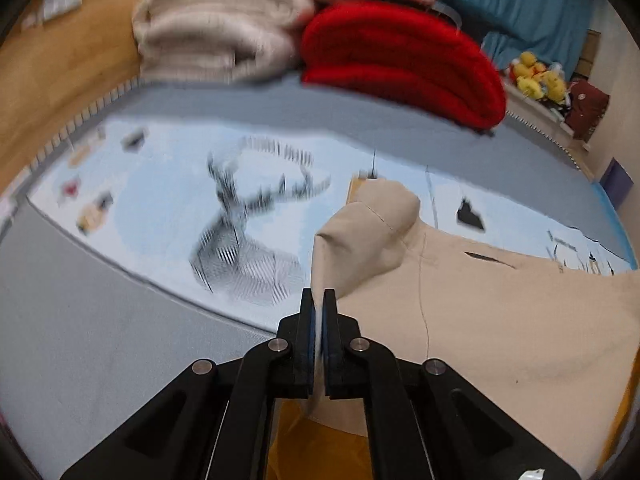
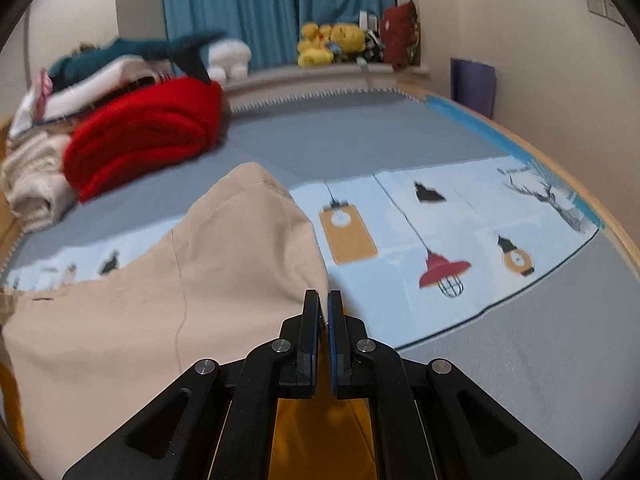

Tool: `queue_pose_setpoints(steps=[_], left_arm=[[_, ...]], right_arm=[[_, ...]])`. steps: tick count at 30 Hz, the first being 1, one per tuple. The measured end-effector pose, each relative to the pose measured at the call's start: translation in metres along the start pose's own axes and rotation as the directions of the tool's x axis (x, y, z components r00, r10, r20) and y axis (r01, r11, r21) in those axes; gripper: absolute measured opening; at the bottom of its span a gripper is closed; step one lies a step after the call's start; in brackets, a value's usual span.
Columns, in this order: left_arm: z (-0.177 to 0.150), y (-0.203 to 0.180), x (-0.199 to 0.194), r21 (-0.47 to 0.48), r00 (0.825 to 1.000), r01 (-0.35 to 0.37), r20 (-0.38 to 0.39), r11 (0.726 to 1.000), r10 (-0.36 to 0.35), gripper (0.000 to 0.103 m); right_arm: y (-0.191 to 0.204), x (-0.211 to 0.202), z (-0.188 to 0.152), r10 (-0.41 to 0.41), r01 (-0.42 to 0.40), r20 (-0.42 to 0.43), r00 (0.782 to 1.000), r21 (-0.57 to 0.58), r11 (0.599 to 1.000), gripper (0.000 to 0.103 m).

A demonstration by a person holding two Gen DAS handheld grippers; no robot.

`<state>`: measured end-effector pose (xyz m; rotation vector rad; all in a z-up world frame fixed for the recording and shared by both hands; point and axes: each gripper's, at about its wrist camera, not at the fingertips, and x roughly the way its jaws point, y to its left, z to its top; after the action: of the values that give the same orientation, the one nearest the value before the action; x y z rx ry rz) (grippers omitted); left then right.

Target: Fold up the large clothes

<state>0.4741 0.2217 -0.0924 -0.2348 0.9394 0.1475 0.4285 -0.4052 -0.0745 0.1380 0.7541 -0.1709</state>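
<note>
A large beige garment (image 1: 500,320) with a mustard-yellow underside lies on the bed and is lifted at two edges. My left gripper (image 1: 318,298) is shut on a raised fold of the beige cloth, which stands up just ahead of the tips. In the right wrist view the beige garment (image 2: 160,300) spreads to the left, and my right gripper (image 2: 323,300) is shut on its edge, with the cloth bulging up in front. Yellow fabric shows under both grippers.
A light-blue printed sheet (image 2: 440,220) covers the grey bed (image 2: 340,140). A red folded blanket (image 1: 400,64) and cream folded blankets (image 1: 216,36) are stacked at the bed's far side. Plush toys (image 2: 332,40) sit on a ledge before a blue curtain (image 2: 272,4).
</note>
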Motion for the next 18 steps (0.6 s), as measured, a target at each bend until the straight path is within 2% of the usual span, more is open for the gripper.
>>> queue_pose_setpoints(steps=[2,4,7,8,10,12,14,15,16,17,18], left_arm=[[-0.002,0.006,0.018,-0.038,0.995,-0.007,-0.104,0.999,0.003,0.005],[-0.004,0.009,0.014,-0.051,0.993,-0.003,-0.121,0.999,-0.003,0.009],[-0.003,0.005,-0.01,-0.023,0.998,0.0,-0.068,1.0,-0.002,0.02],[-0.004,0.001,-0.022,0.002,0.999,0.017,-0.038,1.0,-0.017,0.026],[-0.009,-0.009,-0.036,0.048,0.997,0.071,-0.024,0.996,-0.07,0.028],[-0.017,-0.021,-0.037,0.097,0.984,0.168,-0.072,0.981,-0.162,0.028],[-0.033,-0.036,-0.026,0.137,0.949,0.275,-0.194,0.952,-0.246,0.029],[-0.044,-0.045,-0.019,0.168,0.929,0.31,-0.262,0.936,-0.261,0.029],[-0.056,-0.054,-0.012,0.215,0.919,0.317,-0.308,0.924,-0.244,0.029],[-0.067,-0.063,-0.007,0.269,0.912,0.318,-0.348,0.909,-0.216,0.029],[-0.076,-0.067,-0.002,0.31,0.909,0.312,-0.372,0.898,-0.188,0.03]], right_arm=[[0.003,0.021,-0.006,-0.016,0.015,-0.089,0.996,-0.011,1.0,0.008],[0.001,0.037,-0.013,-0.028,0.025,-0.182,0.983,-0.019,1.0,0.013],[-0.008,0.032,-0.016,-0.026,0.029,-0.193,0.981,0.015,0.999,0.013],[-0.012,0.026,-0.015,-0.026,0.032,-0.181,0.983,0.03,0.999,0.013],[-0.017,0.011,-0.014,-0.004,0.014,-0.156,0.988,0.062,0.998,0.014],[-0.013,0.001,-0.016,0.041,-0.033,-0.153,0.987,0.052,0.998,0.014],[0.002,-0.007,-0.025,0.125,-0.13,-0.184,0.975,-0.014,0.991,0.014],[0.009,-0.007,-0.033,0.164,-0.178,-0.226,0.96,-0.044,0.983,0.014],[0.015,-0.003,-0.044,0.195,-0.224,-0.292,0.936,-0.069,0.972,0.014],[0.021,0.002,-0.053,0.197,-0.241,-0.344,0.918,-0.091,0.966,0.014],[0.027,0.009,-0.071,0.132,-0.218,-0.42,0.898,-0.163,0.962,0.014]])
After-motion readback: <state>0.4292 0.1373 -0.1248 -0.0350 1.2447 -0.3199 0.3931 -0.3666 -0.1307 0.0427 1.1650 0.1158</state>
